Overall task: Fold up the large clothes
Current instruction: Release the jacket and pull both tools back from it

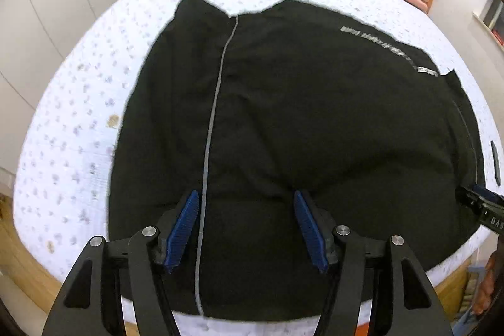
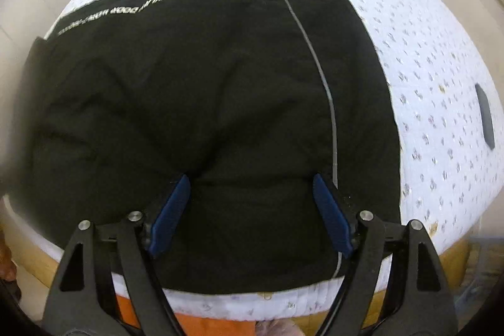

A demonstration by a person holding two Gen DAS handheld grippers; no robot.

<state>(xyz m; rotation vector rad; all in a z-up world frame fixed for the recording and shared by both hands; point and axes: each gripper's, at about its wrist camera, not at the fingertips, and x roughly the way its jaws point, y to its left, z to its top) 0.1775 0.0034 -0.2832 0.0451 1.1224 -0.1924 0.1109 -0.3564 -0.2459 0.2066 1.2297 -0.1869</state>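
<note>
A: Looking from the left side first: the black garment (image 1: 283, 122) lies spread across the bed (image 1: 78, 122), near hem towards us, a grey stripe (image 1: 214, 115) running up it. The left gripper (image 1: 246, 229) hangs over that near hem with its jaws wide apart and nothing between them; the stripe passes just inside its left blue pad.

B: And to the right?

A: Same story. The right gripper (image 2: 252, 213) is spread wide over the near hem too, holding nothing. Its view shows a second grey stripe (image 2: 318, 74) by its right pad, and white lettering (image 2: 119, 10) on the far left part of the cloth.

B: So the grasp is the step in hand, I'd say.

A: I think so. Doing it well likely means both pinching the hem at matching spots, each near its stripe, so the fold runs straight.

B: Any worry?

A: Whether the tips touch the fabric, I cannot tell. The cloth puckers between the jaws, so I'd take every layer at the edge. A dark flat object (image 2: 485, 115) lies on the bed well right of the cloth; keep clear of it.
</note>
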